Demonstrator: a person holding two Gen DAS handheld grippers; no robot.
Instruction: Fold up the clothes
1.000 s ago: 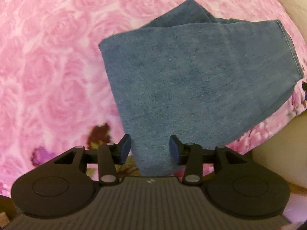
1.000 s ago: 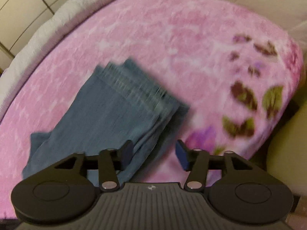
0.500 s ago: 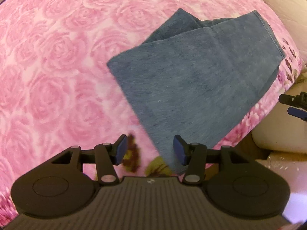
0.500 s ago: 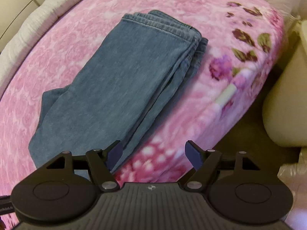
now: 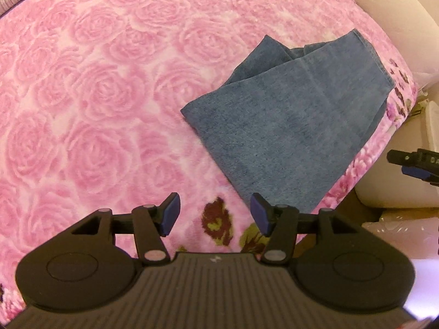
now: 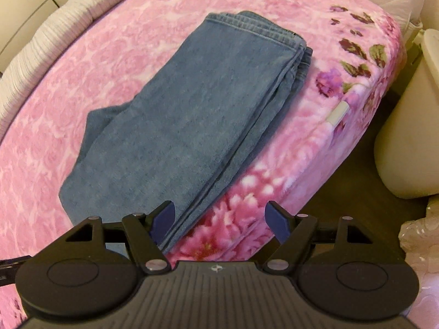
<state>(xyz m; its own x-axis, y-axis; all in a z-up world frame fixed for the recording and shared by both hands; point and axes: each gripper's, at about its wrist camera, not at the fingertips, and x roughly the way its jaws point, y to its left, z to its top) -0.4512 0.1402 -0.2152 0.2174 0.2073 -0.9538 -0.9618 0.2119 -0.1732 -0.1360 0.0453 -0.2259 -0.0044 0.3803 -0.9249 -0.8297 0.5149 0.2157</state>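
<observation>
Denim is seen as a pair of blue jeans (image 6: 186, 115) folded into a flat, layered bundle, laid on a pink rose-patterned blanket (image 5: 82, 96) close to the bed's near edge. In the right wrist view the stitched hem is turned toward the far side and the stacked fold edges run along the side nearest the drop of the blanket. A loose corner is left bunched at the far end in the left wrist view (image 5: 290, 137). The left gripper (image 5: 216, 217) is held above bare blanket beside the bundle, its jaws having just been opening, with nothing between them. The right gripper (image 6: 220, 220) is held over the bed's edge, jaws set wide apart and empty. Compared with a second earlier, both grippers are seen drawn back from the jeans, which were then partly between the left fingers.
</observation>
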